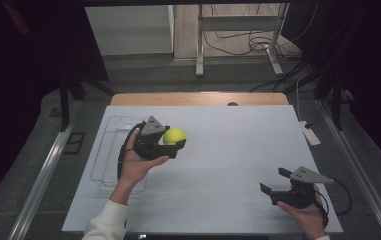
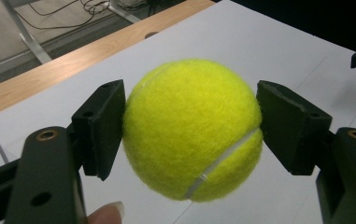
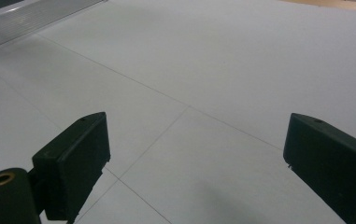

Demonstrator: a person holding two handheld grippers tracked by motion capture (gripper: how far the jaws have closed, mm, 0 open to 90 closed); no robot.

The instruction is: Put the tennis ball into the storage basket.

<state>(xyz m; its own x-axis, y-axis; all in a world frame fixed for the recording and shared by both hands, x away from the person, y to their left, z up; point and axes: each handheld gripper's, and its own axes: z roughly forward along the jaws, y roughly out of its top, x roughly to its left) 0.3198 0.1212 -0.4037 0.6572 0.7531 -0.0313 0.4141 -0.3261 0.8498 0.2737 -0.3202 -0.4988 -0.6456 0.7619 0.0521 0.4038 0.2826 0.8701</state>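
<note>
A yellow-green tennis ball (image 1: 174,135) hangs above the white table sheet at the left, with my left gripper (image 1: 176,139) shut on it. In the left gripper view both black pads (image 2: 102,126) press on the sides of the tennis ball (image 2: 192,128), and a fingertip shows at the bottom edge. My right gripper (image 1: 274,182) rests low near the table's front right corner, held by a hand. Its jaws stand wide apart in the right gripper view (image 3: 199,158) with only bare white sheet between them.
A clear plastic tray (image 1: 109,150) lies at the sheet's left edge, under and behind the left hand. The white sheet (image 1: 228,150) covers a wooden table (image 1: 198,98). A white power strip (image 1: 310,134) lies off the right edge. Metal stand legs and cables sit beyond the table.
</note>
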